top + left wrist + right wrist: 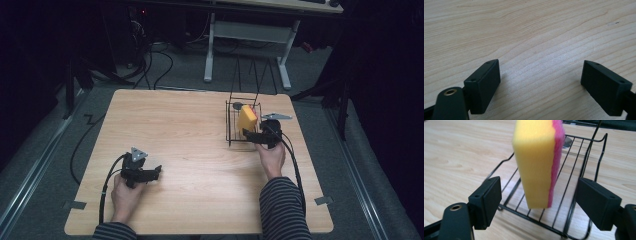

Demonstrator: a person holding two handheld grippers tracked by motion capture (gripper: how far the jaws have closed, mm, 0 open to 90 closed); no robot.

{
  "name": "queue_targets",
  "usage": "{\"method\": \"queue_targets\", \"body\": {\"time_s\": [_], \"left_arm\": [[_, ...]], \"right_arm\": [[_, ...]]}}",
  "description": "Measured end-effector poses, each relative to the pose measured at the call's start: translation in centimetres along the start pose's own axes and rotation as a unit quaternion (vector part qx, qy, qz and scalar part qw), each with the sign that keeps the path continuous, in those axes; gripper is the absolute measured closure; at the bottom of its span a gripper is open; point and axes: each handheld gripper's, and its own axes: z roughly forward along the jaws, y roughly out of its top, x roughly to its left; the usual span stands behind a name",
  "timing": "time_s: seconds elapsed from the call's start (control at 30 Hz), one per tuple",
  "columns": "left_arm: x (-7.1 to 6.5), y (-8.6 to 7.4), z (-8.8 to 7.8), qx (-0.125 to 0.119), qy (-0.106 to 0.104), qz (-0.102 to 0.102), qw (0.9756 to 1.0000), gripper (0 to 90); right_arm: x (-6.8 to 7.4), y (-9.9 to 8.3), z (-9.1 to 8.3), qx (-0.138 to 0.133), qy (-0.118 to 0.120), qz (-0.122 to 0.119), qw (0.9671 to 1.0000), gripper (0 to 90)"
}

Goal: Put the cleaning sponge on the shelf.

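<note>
- The sponge (pixel 536 162), yellow with a pink face on one side, stands on edge inside the black wire rack (pixel 584 157), its lower end down on the rack's wires and its top leaning a little.
- In the high view the sponge (pixel 246 120) sits in the near part of the rack (pixel 231 125), on the right half of the table and toward its far edge.
- The right gripper (pixel 537 205) has its jaws spread wide, one on each side of the sponge with clear daylight between each pad and the foam; nothing is gripped.
- From above, the right gripper (pixel 252 135) lies at the rack's near right corner, its jaws pointing left into the rack, the hand (pixel 271 159) just behind it.
- A dark round object (pixel 237 105) rests at the rack's far end; what it is cannot be told.
- Over on the near left, the left gripper (pixel 540 82) is wide too, jaws empty, bare wooden table (pixel 529 30) between them.
- In the high view the left gripper (pixel 158 171) sits low on the table (pixel 180 125), well apart from the rack, jaws pointing right.
</note>
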Motion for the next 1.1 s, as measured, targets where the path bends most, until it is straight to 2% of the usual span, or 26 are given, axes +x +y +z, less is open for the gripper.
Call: {"method": "queue_targets", "body": {"time_s": [0.17, 0.27, 0.43, 0.5, 0.57, 0.73, 0.77, 1.1], "left_arm": [[0.0, 0.0, 0.0, 0.0, 0.0, 0.0, 1.0, 16.5], [0.0, 0.0, 0.0, 0.0, 0.0, 0.0, 1.0, 16.5], [0.0, 0.0, 0.0, 0.0, 0.0, 0.0, 1.0, 16.5], [0.0, 0.0, 0.0, 0.0, 0.0, 0.0, 1.0, 16.5], [0.0, 0.0, 0.0, 0.0, 0.0, 0.0, 1.0, 16.5], [0.0, 0.0, 0.0, 0.0, 0.0, 0.0, 1.0, 16.5], [0.0, 0.0, 0.0, 0.0, 0.0, 0.0, 1.0, 16.5], [0.0, 0.0, 0.0, 0.0, 0.0, 0.0, 1.0, 16.5]], "right_arm": [[0.2, -0.1, -1.1, -0.012, 0.009, -0.001, 0.9999, 21.0], [0.2, -0.5, -1.8, -0.029, 0.012, 0.006, 0.9995, 23.1], [0.2, -0.9, -2.8, -0.025, 0.011, 0.0, 0.9996, 23.1], [0.2, -1.0, -3.4, -0.04, 0.017, 0.0, 0.999, 25.6], [0.2, -1.3, -4.1, -0.052, 0.02, 0.01, 0.9984, 26.4], [0.2, -1.6, -5.5, -0.057, 0.019, -0.004, 0.9982, 26.6], [0.2, -1.9, -6.3, -0.072, 0.022, 0.003, 0.9972, 28.0], [-0.3, -3.4, -9.2, -0.098, 0.028, 0.011, 0.9947, 29.8]]}}
